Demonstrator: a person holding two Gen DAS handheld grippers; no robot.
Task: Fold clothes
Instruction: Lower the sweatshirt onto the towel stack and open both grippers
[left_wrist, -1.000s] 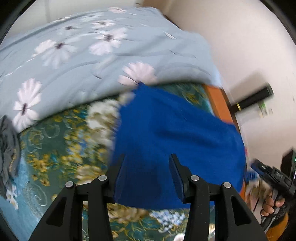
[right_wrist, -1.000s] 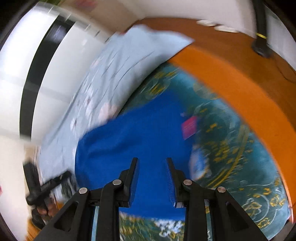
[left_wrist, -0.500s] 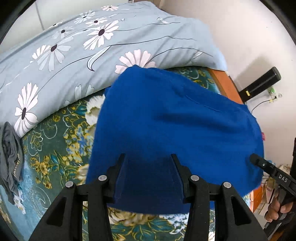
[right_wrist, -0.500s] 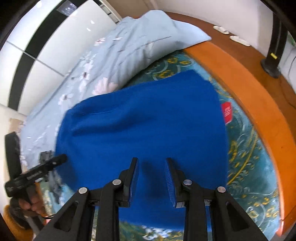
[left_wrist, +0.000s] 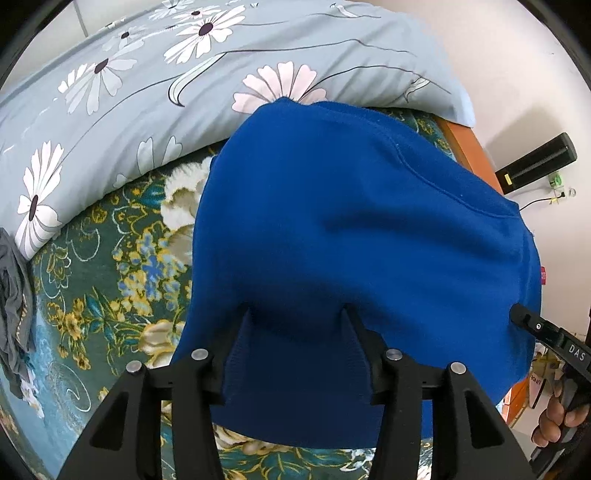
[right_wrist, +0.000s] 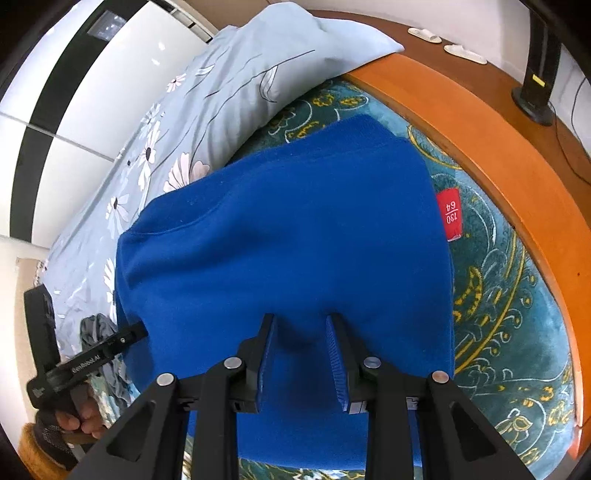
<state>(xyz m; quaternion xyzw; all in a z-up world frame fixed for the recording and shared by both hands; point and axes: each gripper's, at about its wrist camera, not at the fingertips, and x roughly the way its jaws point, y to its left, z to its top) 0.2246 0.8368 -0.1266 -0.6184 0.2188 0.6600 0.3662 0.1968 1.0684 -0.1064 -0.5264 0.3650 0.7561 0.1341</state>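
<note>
On the bed (left_wrist: 92, 266), both grippers, left (left_wrist: 297, 350) and right (right_wrist: 301, 354), pinch the blue garment's (left_wrist: 351, 240) near edge in their jaws.

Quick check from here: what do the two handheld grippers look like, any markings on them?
Both are matte black plastic with angular linkage arms, silver pivot pins and ribbed pads. The left gripper has white lettering on its side in the right view; the right gripper reads "DAS" in the left view.
</note>
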